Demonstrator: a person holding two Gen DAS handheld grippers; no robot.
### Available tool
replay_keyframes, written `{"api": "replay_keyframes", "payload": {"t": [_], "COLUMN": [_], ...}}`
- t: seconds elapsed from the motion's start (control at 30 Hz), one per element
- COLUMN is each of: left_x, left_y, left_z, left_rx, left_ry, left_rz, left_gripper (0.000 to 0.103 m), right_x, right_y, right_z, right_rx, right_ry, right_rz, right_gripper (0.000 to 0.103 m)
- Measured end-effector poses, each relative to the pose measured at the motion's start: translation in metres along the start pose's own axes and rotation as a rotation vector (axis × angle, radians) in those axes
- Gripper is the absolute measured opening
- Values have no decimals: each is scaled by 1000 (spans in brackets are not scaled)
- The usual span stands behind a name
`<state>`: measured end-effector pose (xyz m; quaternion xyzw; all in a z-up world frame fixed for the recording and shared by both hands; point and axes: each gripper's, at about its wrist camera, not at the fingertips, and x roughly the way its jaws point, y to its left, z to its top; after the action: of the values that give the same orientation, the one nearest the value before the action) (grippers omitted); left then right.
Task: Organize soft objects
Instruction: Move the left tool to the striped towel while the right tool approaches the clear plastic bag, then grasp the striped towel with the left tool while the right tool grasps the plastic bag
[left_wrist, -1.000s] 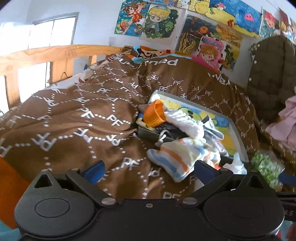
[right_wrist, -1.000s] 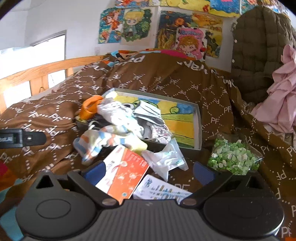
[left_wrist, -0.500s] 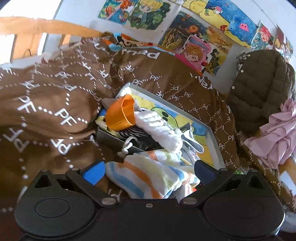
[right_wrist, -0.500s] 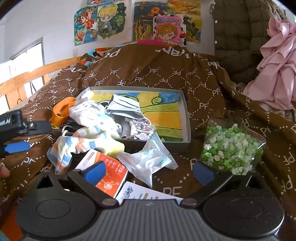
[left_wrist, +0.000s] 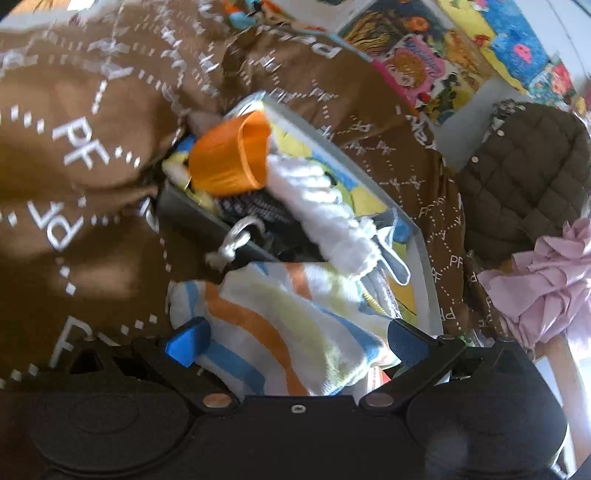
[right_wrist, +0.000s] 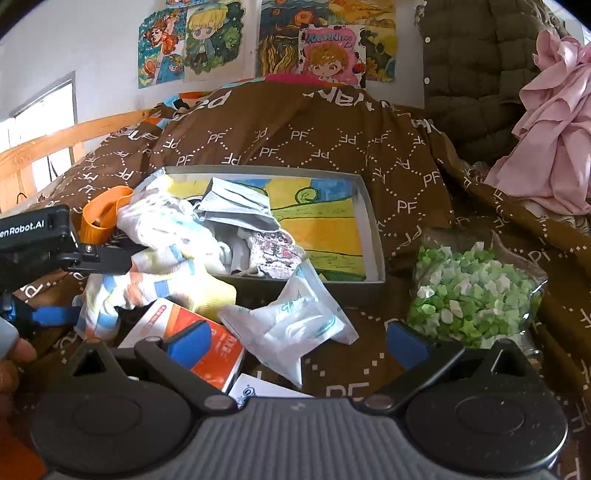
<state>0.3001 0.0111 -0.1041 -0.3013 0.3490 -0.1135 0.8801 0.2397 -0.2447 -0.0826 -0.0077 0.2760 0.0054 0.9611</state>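
Motion blur smears the left wrist view, where the left gripper (left_wrist: 291, 341), fingers spread wide, straddles a striped cloth (left_wrist: 280, 325) draped over the near wall of a grey box (left_wrist: 430, 273) on a brown quilt (left_wrist: 74, 155); whether the pads touch the fabric is unclear. An orange cup (left_wrist: 231, 158) and white cloth (left_wrist: 328, 218) crowd the box. Only the right wrist view shows a red carton (right_wrist: 192, 343), plastic packets (right_wrist: 295, 325), a bag of green paper stars (right_wrist: 476, 295) and a thumb (right_wrist: 14, 354) at the left edge. The right gripper (right_wrist: 295, 341) hangs open above the carton, grasping nothing
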Motion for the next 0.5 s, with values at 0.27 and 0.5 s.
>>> {"api": "replay_keyframes", "payload": {"t": [0.27, 0.5], "left_x": [9, 14], "left_y": [14, 8], "left_z": [6, 1], "left_rx": [-109, -36], "left_ry": [15, 31], "left_rz": [-30, -6], "left_gripper": [102, 102], "right_x": [18, 34], "right_y": [0, -18], "right_z": [4, 10], "right_rx": [76, 247], "right_ry": [20, 74], "right_rz": [15, 33], "right_gripper": [103, 103]}}
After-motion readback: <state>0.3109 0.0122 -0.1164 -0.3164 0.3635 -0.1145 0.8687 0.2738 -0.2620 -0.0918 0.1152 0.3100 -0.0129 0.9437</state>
